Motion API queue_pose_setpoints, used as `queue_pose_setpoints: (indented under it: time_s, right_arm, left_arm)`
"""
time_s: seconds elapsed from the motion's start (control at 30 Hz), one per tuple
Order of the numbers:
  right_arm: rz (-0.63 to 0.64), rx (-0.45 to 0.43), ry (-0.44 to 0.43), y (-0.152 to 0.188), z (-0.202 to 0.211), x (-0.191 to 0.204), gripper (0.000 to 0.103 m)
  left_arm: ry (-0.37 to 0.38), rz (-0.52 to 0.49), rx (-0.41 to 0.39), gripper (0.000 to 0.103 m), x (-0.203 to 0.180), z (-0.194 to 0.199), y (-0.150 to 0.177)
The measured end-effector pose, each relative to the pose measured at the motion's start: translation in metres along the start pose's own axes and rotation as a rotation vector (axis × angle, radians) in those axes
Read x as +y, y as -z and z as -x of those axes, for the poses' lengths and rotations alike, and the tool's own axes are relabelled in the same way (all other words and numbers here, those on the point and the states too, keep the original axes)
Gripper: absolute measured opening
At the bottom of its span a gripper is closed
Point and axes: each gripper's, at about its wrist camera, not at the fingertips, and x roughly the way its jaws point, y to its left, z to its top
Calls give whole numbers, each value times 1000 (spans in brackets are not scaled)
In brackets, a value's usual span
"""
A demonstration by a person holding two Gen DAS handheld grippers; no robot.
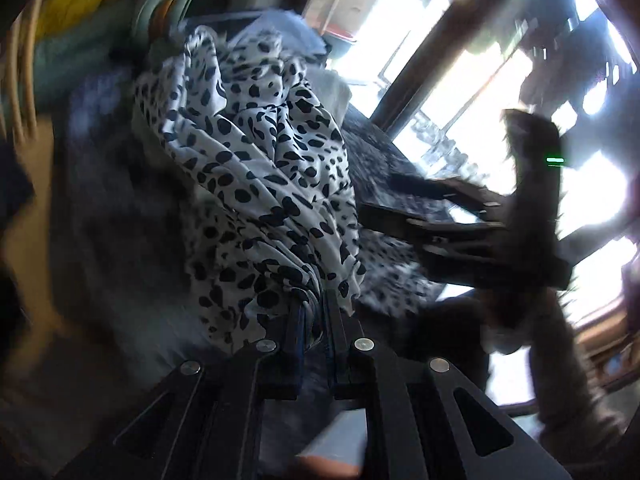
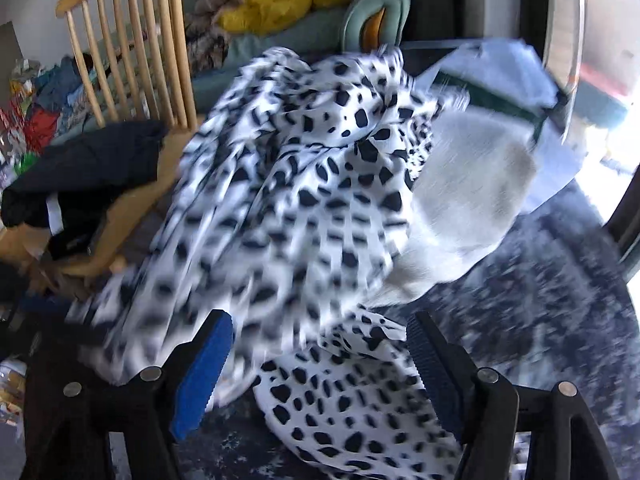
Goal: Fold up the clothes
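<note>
Left gripper (image 1: 316, 312): jaws nearly closed, pinching a bunched fold of the spotted cloth (image 1: 256, 176). The cloth fans out from the pinch in long creases and hangs up and away from the fingers.

Right gripper (image 2: 320, 360): jaws wide apart, nothing clamped. Cloth (image 2: 304, 184) lies between and beyond the fingers, but the blue pads (image 2: 204, 372) stand clear of it on both sides. No earlier picture to compare. In the left wrist view the right gripper (image 1: 404, 204) shows as a dark, blurred shape to the right of the cloth.

Cloth: thin, smooth, white with irregular dark spots; draped in soft folds, heaped in the middle of the table (image 2: 560, 312), with a flat lower flap spread toward the right gripper. Table surface dark, mottled. Both views motion-blurred.

Behind the cloth: a pale plain garment (image 2: 472, 200), matte, partly under the spotted folds. Left of it, a wooden chair (image 2: 132, 40) with round spindles; a dark garment (image 2: 88, 176) lies on its seat. Yellow bundle (image 2: 280, 0) farther back.

Open room: bare table to the right of the cloth, up to the bright window (image 1: 480, 92). Left side crowded by the chair.
</note>
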Motion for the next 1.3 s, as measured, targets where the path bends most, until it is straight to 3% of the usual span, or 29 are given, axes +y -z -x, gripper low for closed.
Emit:
queue_pose_setpoints:
  time_s: [0.1, 0.23, 0.27, 0.33, 0.37, 0.4, 0.57, 0.8, 0.9, 0.93, 0.97, 1.03, 1.3]
  right_arm:
    - [-54, 91, -19, 15, -38, 1, 74]
    - [-165, 154, -78, 30, -69, -5, 73]
    - [-193, 165, -84, 33, -74, -7, 64]
    - [-234, 186, -119, 37, -82, -9, 36]
    - [-254, 198, -132, 39, -86, -10, 12]
    - [-269, 208, -137, 41, -89, -10, 5]
    - [-242, 139, -91, 41, -69, -4, 5]
    - [-248, -88, -33, 32, 21, -14, 4]
    - [-262, -148, 37, 30, 53, -23, 4]
    - [-265, -163, 63, 31, 65, -28, 4]
    - [-268, -176, 91, 32, 75, -33, 4]
    - [-290, -190, 149, 38, 93, -44, 4]
    - [-424, -143, 375, 79, 136, -97, 4]
  left_arm:
    - [16, 20, -11, 8, 0, -7, 22]
    - [-18, -21, 9, 8, -11, -17, 36]
    - [-21, -18, 19, 7, -11, -21, 39]
    - [8, -3, 41, 4, -13, -28, 42]
    - [13, -2, 44, 4, -14, -30, 44]
    - [9, -5, 47, 4, -17, -31, 46]
    - [-95, 3, 27, 4, -13, -28, 43]
    - [-181, 126, -64, 6, 37, 9, 22]
    - [-203, 159, -94, 17, 57, 17, 16]
    - [-215, 169, -99, 27, 64, 17, 11]
    - [-222, 179, -103, 37, 70, 15, 7]
    - [-214, 194, -93, 46, 79, 10, -1]
    - [-162, 232, 8, 48, 94, -46, -31]
